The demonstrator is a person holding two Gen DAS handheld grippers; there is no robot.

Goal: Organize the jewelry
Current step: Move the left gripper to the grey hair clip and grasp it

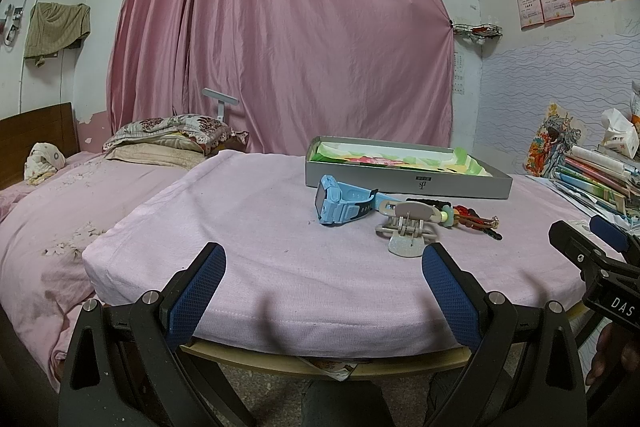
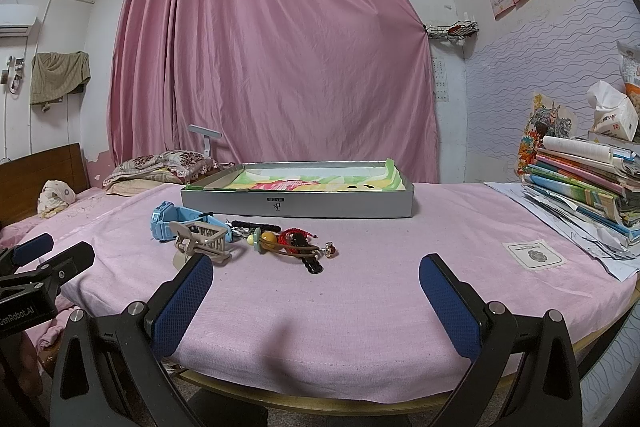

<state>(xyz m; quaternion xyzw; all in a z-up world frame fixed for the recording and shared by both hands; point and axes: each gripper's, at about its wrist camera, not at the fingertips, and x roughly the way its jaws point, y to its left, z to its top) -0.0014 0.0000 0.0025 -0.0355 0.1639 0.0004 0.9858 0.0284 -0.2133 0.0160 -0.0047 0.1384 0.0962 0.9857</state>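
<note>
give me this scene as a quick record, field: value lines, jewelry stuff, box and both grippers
surface: table under a pink cloth
container: shallow grey box, open, lined with colourful paper, behind the jewelry
watch: light blue watch, in front of the box, at the left end of the pile
clip: beige hair claw, lying against the watch
bracelets: red and black cords with beads, right of the claw
left gripper: open, holding nothing
right gripper: open, holding nothing
items in box: none visible
side clutter: stack of books at the right
</note>
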